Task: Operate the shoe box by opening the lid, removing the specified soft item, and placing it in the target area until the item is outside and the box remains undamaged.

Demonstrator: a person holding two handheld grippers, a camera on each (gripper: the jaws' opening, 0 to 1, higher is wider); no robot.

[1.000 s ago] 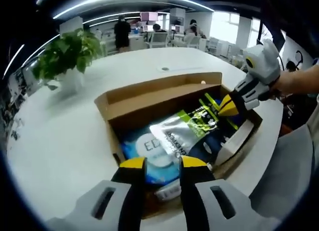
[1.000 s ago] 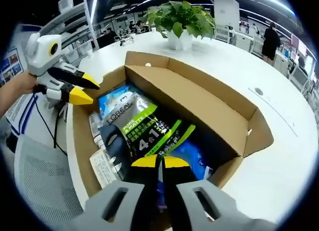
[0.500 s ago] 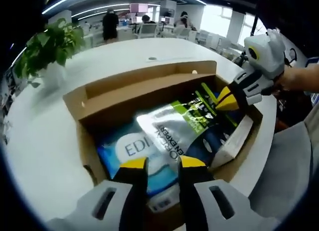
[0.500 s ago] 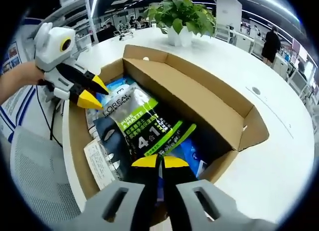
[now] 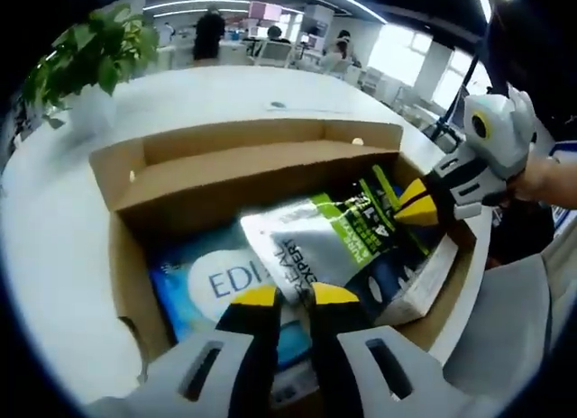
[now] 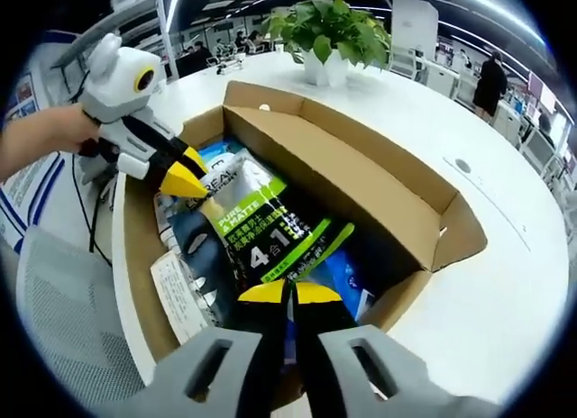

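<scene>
Two hand-held grippers work the open shoe box [image 6: 361, 193]: the right hand-held gripper [image 6: 288, 294] pinches the soft, slippery, light L'Oréal pouch [image 6: 261, 233] at its corner; the left hand-held gripper [image 5: 295, 297], jaws slightly parted, reaches the opposite edge, a sound second hold.

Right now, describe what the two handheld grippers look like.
Both match: pale grey moulded bodies ending in two black jaws with yellow tips. The left gripper has a round yellow-ringed lens on its body and a dark cable trailing below. The right gripper looks the same, with a bare forearm behind it.
</scene>
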